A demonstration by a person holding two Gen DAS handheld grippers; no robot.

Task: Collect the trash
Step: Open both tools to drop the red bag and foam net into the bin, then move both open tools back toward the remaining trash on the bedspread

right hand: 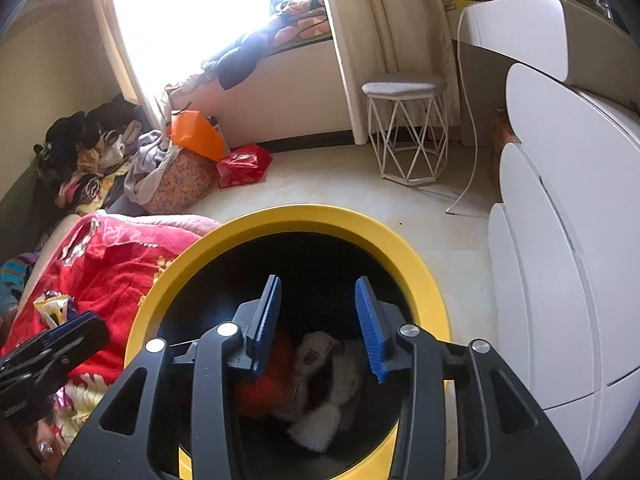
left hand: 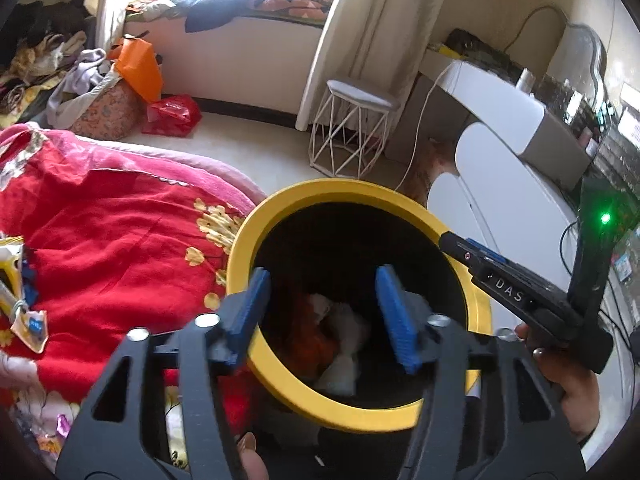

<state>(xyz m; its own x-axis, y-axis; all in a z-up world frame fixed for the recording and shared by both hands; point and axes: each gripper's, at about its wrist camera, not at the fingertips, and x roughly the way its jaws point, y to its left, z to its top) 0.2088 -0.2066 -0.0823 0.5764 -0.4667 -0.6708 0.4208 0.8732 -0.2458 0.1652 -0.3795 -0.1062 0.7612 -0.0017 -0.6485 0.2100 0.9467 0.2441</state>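
Observation:
A black bin with a yellow rim (left hand: 360,190) (right hand: 320,214) stands beside the bed. Inside it lie crumpled white paper (left hand: 344,328) (right hand: 320,360) and orange trash (left hand: 310,336) (right hand: 264,388). My left gripper (left hand: 324,276) hangs over the bin's mouth, open, with nothing between its blue pads. My right gripper (right hand: 318,282) hangs over the same opening, also open and holding nothing; in the left wrist view it reaches in from the right (left hand: 456,240). Loose yellow wrappers (left hand: 20,280) (right hand: 56,304) lie on the red blanket (left hand: 100,220) (right hand: 108,264).
A white wire stool (left hand: 352,128) (right hand: 404,132) stands on the pale floor beyond the bin. White curved drawers (right hand: 560,240) line the right side. A red bag (right hand: 244,164), an orange bag (right hand: 196,132) and piled clothes (right hand: 92,160) sit by the window.

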